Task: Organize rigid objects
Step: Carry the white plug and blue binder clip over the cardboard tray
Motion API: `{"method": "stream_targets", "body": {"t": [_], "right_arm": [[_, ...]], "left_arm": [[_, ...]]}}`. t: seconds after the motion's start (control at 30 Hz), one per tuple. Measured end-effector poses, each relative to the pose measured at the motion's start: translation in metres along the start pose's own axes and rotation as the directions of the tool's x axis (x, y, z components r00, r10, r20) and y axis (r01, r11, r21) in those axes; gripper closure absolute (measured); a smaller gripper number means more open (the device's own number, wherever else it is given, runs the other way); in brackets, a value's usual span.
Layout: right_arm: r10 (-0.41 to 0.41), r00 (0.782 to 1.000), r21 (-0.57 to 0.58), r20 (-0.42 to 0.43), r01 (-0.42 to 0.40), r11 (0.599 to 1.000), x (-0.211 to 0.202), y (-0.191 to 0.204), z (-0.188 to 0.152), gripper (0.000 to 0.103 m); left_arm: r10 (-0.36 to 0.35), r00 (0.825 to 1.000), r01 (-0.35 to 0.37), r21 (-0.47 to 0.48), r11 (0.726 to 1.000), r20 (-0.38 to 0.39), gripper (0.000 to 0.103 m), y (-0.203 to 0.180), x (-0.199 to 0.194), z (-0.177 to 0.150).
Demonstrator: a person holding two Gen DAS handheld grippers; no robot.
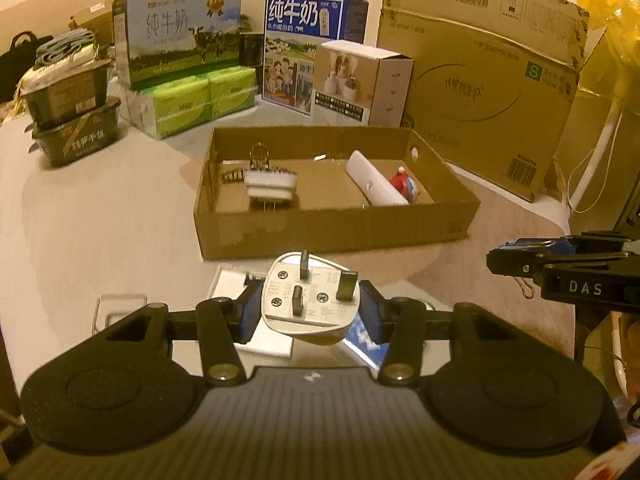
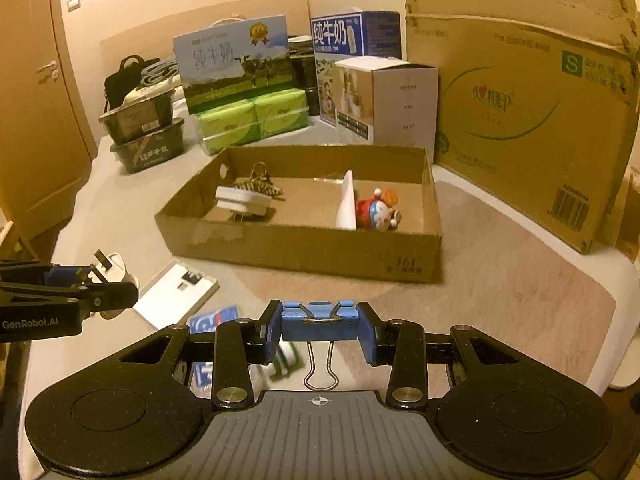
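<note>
Your left gripper [image 1: 309,304] clamps a white three-pin plug [image 1: 306,300] and your right gripper [image 2: 319,326] grips a blue binder clip [image 2: 319,322], both held above the table on the near side of the shallow cardboard tray [image 2: 304,246].

Both wrist views are dim and carry a heavy amber cast, as from warm indoor light, with the pale wall at twelve o'clock the brightest area and no hard glare anywhere. The fisheye lens bows the big carton [image 2: 520,120] at two o'clock and the door [image 2: 36,120] at nine o'clock, and the corners fall off to black. Fine print on the milk boxes [image 1: 184,44] is soft, the surface [image 1: 100,220] shows only faint, diffuse shadows beside the shallow cardboard tray [image 1: 320,232], and the litter just beyond the tool tips is smeared and out of focus
</note>
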State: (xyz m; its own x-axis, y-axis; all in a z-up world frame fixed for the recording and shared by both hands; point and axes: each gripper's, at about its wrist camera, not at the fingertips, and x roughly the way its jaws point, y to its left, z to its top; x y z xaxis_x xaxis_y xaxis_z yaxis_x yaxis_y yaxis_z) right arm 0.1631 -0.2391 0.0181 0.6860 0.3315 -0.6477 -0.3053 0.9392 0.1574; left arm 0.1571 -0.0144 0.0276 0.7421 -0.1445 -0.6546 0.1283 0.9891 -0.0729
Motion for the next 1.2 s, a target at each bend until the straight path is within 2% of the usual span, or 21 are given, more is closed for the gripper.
{"method": "stream_targets", "body": {"t": [0.5,1.0,1.2], "right_arm": [[-0.006,0.999,-0.024,0.034,0.006,1.000,0.031,-0.008,0.050,0.063],[-0.003,0.999,-0.012,0.039,0.004,1.000,0.071,-0.024,0.087,0.063],[-0.023,0.999,0.032,0.025,0.022,0.999,0.092,-0.042,0.094,0.063]], "left_arm": [[-0.001,1.000,0.001,0.022,1.000,0.008,0.056,0.005,0.034,0.051],[-0.018,1.000,0.019,0.051,0.999,-0.018,0.056,0.001,0.078,0.074],[-0.021,0.999,0.023,0.057,0.998,-0.029,0.056,-0.001,0.100,0.082]]}}
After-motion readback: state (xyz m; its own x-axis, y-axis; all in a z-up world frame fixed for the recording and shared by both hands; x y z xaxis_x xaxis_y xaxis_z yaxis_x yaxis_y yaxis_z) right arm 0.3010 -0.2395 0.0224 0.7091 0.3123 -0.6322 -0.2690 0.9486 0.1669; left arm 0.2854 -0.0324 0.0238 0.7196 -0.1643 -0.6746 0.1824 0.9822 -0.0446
